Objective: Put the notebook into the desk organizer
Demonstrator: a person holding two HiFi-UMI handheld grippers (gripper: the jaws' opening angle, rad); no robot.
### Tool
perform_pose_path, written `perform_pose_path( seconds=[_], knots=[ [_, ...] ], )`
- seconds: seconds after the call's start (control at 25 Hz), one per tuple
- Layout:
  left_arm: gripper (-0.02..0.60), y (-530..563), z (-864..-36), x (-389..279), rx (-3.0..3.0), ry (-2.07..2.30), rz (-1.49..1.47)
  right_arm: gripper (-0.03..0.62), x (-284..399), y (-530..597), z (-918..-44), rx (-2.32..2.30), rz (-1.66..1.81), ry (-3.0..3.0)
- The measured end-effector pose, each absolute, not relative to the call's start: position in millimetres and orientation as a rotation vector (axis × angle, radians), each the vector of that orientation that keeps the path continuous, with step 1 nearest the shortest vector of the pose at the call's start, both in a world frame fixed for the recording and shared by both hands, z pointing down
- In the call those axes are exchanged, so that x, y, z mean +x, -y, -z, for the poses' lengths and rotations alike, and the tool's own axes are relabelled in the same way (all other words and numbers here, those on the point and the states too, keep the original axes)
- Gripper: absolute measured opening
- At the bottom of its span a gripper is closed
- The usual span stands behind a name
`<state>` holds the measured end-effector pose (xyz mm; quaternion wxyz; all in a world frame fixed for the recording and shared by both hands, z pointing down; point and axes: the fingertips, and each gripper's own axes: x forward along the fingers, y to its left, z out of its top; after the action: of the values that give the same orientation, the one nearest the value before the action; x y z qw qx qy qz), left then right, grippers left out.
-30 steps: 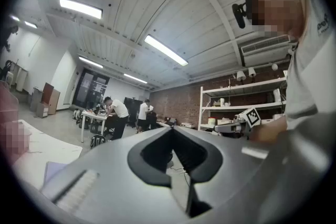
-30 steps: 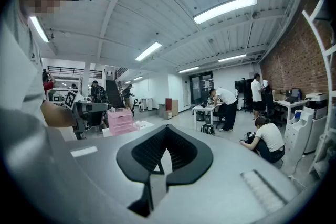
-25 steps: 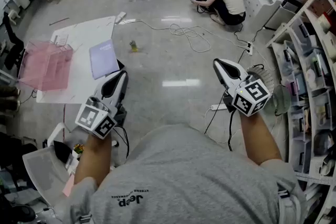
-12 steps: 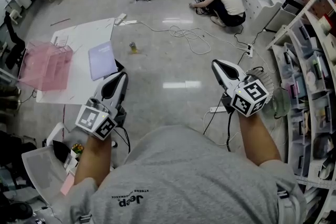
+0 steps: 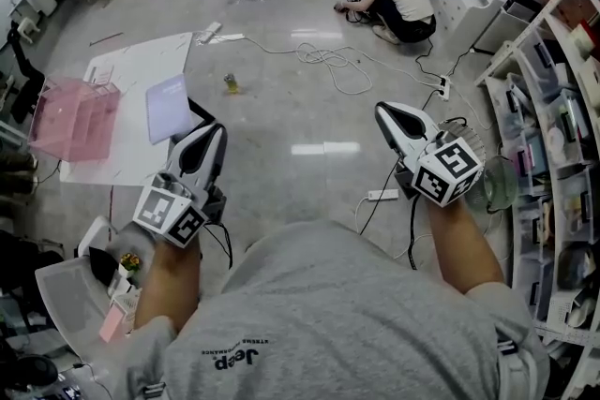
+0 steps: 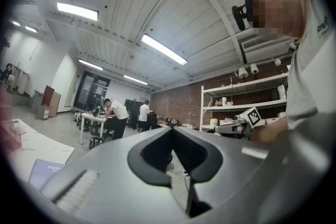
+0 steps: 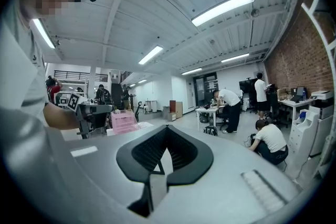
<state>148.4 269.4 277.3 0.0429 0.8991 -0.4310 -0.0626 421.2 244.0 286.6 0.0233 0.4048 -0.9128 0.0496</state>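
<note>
A person is holding the left claw (image 5: 208, 143) and right claw (image 5: 392, 119) closed and empty over open floor (image 5: 309, 122), with shelves (image 5: 553, 155) crowding the right side and cables (image 5: 328, 61) trailing ahead. The purple notebook (image 5: 169, 106) is lying flat at the right edge of the white tabletop (image 5: 141, 61), its long axis running away from the person. It is sitting near the pink desk organizer (image 5: 75, 117) but apart from it.
</note>
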Motion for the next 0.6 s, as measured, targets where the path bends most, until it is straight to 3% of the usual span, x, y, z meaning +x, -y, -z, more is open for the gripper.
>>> perform_pose_path(
  seconds=[0.28,0.6],
  knots=[
    [0.055,-251,-283,172,2.76,1.293,0.171,0.002,433,-227,-293,1.235,-0.175,2.844],
    [0.055,-189,-298,144,2.748,1.224,0.21,0.002,390,-169,-303,1.216,-0.178,2.826]
  ],
)
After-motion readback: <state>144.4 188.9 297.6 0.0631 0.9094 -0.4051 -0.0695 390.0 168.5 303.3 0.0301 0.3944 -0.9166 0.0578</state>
